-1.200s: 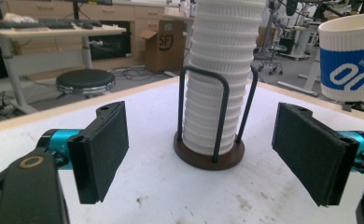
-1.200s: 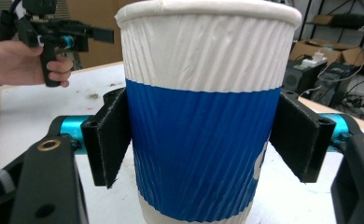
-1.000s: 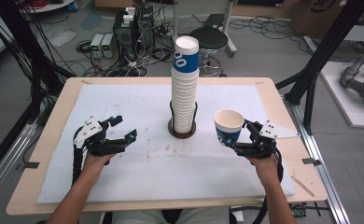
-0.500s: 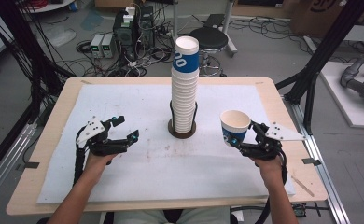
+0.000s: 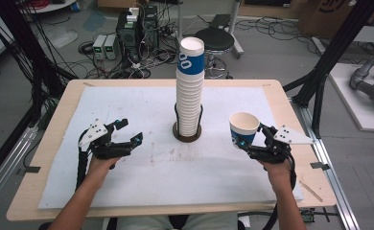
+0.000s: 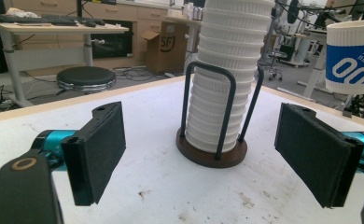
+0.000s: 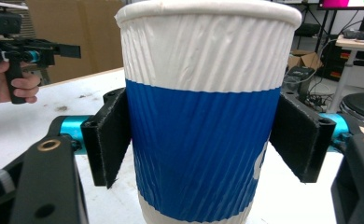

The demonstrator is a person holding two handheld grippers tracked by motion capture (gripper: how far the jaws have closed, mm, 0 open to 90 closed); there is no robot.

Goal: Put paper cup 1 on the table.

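The right gripper (image 5: 246, 143) pinches a blue-and-white paper cup (image 5: 244, 129) between its two black jaws, pads pressed on the blue band; the cup stands upright, mouth up, at the right of the table (image 5: 51, 143), right of the tall cup stack (image 5: 190, 96) in its wire holder (image 5: 187, 132). The left gripper (image 5: 130, 136) hovers at the left, jaws spread wide with nothing between them, pointing toward the stack. Both forearms reach in from the near edge.

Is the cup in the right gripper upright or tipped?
Upright: the cup has its open mouth facing up, the right gripper clamping its sides.
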